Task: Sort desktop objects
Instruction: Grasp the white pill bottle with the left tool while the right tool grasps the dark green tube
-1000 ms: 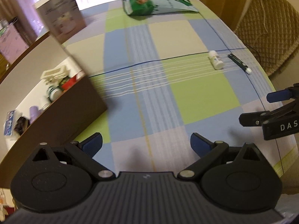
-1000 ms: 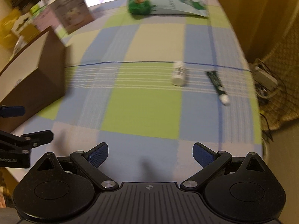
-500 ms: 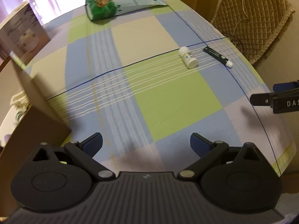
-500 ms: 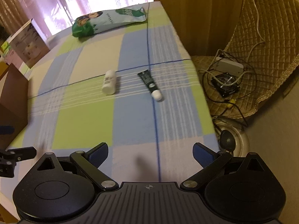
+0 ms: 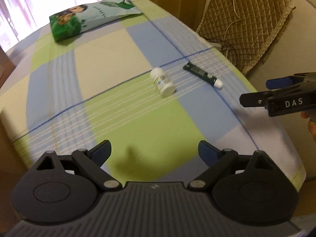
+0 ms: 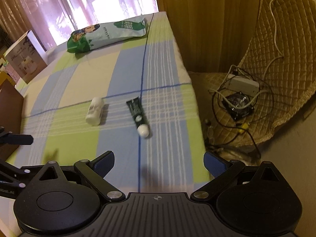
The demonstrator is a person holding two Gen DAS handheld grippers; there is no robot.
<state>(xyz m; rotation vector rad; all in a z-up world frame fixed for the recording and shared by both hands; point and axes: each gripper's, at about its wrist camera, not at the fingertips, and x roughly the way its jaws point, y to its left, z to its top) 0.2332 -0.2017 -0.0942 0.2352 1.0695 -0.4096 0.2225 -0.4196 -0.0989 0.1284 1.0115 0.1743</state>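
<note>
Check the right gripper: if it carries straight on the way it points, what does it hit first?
Most likely the dark green tube: it lies almost dead ahead of the open, empty right gripper, white cap end nearest. The white bottle sits off to the left of that line. Depth is uncertain; it could meet bare tablecloth short of the tube.

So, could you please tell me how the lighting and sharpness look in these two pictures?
Left wrist view: the bright window washes out the top left corner, the checked tablecloth smears with motion blur, and fisheye bends the table edges. Right wrist view: backlit pink curtains glare, and the small white plastic bottle and dark green tube look soft.
</note>
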